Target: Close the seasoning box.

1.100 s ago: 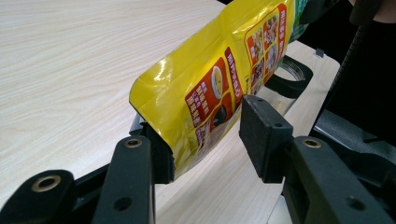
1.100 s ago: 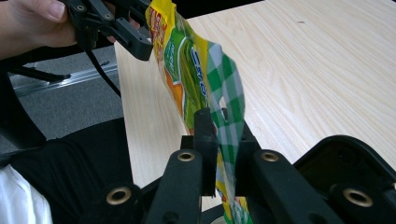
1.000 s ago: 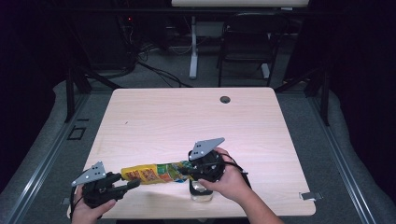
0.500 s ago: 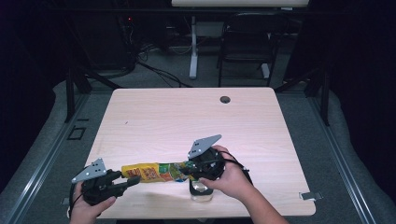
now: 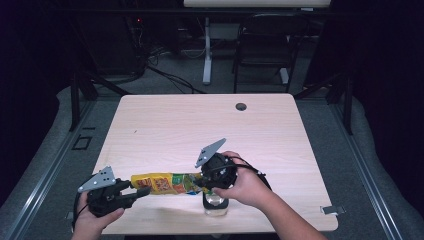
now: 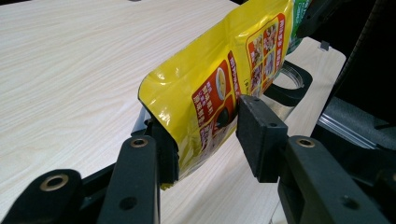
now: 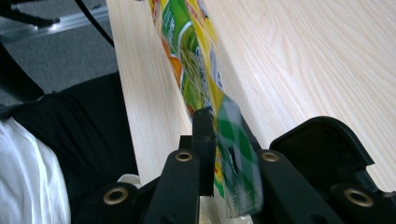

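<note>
Yellow-green foil pouch (image 5: 165,183) held level above clear glass jar (image 5: 216,204) on pale wood surface (image 5: 200,130). Right gripper (image 7: 219,140) fingers clamp its green end; left gripper (image 6: 205,135) fingers, just closing, straddle the bottom, one pad apart. Pouring not begun.

Your table (image 5: 165,130) sits brightly and evenly lit from above while the room behind stays dark. Shadows fall short and soft near its front edge. The yellow pouch (image 6: 219,88) glares slightly, and the nearest jaws blur.
</note>
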Tool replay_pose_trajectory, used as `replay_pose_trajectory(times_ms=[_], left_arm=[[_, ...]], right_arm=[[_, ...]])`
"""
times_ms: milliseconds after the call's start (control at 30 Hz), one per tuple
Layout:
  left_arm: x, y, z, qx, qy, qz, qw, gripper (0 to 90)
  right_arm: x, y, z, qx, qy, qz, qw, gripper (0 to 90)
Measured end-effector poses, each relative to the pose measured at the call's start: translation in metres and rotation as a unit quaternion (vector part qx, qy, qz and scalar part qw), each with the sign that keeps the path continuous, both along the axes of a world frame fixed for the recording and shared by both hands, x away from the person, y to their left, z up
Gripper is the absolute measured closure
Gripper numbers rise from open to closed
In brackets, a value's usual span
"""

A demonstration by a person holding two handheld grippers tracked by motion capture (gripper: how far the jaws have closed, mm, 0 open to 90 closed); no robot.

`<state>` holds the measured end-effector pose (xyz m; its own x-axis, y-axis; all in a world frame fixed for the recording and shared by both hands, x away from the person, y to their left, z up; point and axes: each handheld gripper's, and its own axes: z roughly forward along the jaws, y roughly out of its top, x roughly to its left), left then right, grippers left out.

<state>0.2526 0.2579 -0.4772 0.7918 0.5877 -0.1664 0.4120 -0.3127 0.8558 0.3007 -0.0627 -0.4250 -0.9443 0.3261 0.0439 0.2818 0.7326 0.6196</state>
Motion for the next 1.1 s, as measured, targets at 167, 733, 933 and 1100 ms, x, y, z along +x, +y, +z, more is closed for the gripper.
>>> replay_pose_trajectory(times_ms=[167,733,933,1100], left_arm=[[0.001,0.0,0.0,0.0,0.007,0.005,1.0,61.5],[0.002,-0.005,0.015,0.004,-0.001,-0.01,0.9999,64.9],[0.002,-0.004,0.019,-0.019,-0.005,-0.016,0.9997,66.2],[0.002,-0.003,0.019,-0.038,-0.009,-0.018,0.9991,66.1]], right_arm=[[0.002,0.004,0.004,-0.022,0.001,0.009,0.9997,82.3],[0.003,0.006,0.01,-0.051,-0.002,0.013,0.9986,86.5],[0.002,0.003,0.011,-0.057,-0.006,0.014,0.9982,87.5],[0.003,0.001,0.011,-0.054,-0.006,0.013,0.9984,87.8]])
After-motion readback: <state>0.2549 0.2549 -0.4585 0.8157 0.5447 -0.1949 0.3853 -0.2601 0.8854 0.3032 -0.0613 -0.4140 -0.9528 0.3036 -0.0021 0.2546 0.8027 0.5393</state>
